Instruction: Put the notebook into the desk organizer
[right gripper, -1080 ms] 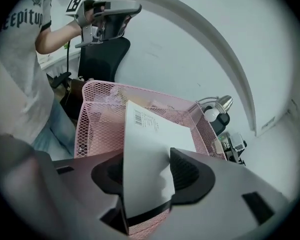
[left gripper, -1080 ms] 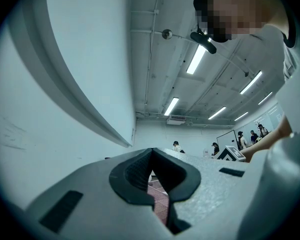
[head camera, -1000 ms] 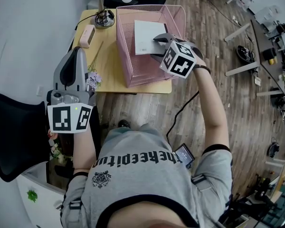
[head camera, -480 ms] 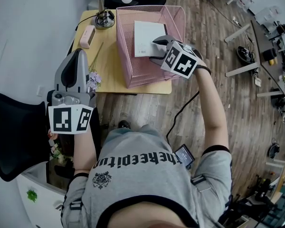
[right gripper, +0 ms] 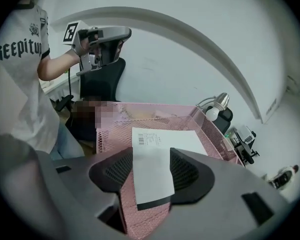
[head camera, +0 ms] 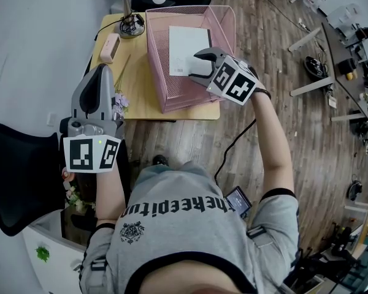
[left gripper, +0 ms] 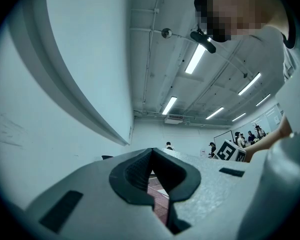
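Note:
A white notebook (head camera: 187, 45) lies flat inside the pink mesh desk organizer (head camera: 162, 72) on a small yellow table (head camera: 135, 84). My right gripper (head camera: 199, 67) hovers over the organizer's near right part, angled down, at the notebook's near corner. Its jaws have just been opening and stand wide. In the right gripper view the notebook (right gripper: 157, 151) shows in the gap of the right gripper (right gripper: 151, 171), with neither pad pressing on it. My left gripper (head camera: 101, 72) is raised at the left, off the table, shut and empty; the left gripper (left gripper: 152, 156) points at a wall and ceiling.
A desk lamp (head camera: 132, 20) and a small pink case (head camera: 111, 46) stand at the table's far left. Purple flowers (head camera: 119, 103) lie along its left edge. A black chair (head camera: 18, 170) is at my left. Wooden floor (head camera: 190, 139) with a cable lies below.
The right gripper has rolled and drawn back slightly toward the organizer's near side, with its jaws wider apart. The notebook stays in the organizer. The left gripper has not moved.

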The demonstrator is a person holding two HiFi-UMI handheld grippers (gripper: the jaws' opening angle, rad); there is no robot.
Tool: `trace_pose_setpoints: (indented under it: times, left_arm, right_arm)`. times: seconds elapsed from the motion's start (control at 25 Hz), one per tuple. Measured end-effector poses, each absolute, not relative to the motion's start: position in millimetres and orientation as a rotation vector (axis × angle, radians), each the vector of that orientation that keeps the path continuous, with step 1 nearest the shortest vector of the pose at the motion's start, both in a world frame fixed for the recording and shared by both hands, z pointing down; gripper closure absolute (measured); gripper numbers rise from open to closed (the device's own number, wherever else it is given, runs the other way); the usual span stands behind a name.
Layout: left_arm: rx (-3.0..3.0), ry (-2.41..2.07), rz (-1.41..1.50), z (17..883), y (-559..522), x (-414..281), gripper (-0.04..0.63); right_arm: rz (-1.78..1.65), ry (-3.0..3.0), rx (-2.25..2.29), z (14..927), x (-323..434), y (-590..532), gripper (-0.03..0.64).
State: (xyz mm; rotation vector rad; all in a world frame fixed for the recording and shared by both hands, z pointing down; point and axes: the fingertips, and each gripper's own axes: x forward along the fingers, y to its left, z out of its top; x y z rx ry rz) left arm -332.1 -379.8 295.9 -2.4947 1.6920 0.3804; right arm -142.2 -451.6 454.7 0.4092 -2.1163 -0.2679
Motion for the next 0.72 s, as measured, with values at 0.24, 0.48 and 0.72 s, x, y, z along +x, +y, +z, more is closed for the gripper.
trace_pose_setpoints:
  times: [0.24, 0.48, 0.72]
  left_arm:
    - [-2.49, 1.69, 0.38, 293.2, -375.6, -327.1, 0.595]
    - [-2.488, 1.689, 0.384, 291.1, -373.7, -319.5, 0.595]
    - [-2.5, 1.665, 0.391, 288.0, -371.5, -299.3, 0.595]
  right_arm:
    - [-0.209, -2.225, 0.528, 439.0, -142.8, -449.3, 0.411]
    - [-0.198, -2.332, 0.773, 414.8, -134.0, -454.0, 0.615]
    - [-0.099, -2.446, 1.01, 400.6, -114.0, -451.4, 0.615]
